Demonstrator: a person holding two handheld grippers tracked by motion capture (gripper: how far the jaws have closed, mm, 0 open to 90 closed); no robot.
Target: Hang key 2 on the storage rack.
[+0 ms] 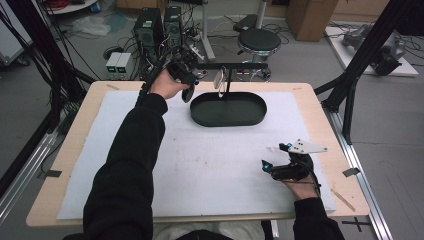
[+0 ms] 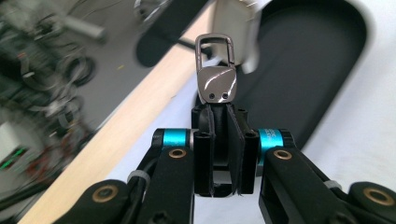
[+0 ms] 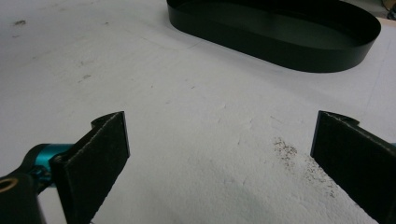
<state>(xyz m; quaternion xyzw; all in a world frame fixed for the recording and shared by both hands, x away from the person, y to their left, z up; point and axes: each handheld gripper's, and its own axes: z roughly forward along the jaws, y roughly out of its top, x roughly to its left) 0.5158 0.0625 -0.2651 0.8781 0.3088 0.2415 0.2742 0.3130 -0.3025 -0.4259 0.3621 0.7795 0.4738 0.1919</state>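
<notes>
Near the far edge of the table [image 1: 70, 150], the left tongs [image 2: 219, 109] pinch a shiny metal clip [image 2: 215, 77] just beside the black oval tray [image 1: 228, 109]. Closer to the person, the right tongs [image 3: 219, 154] rest wide apart over the white mat [image 1: 200, 160], gripping nothing.

No legible text, labels, brands, numbers or signs on anything in view.

A lab: computer towers [image 1: 159, 30], floor cables [image 1: 65, 50], framing [image 1: 367, 50]
</notes>
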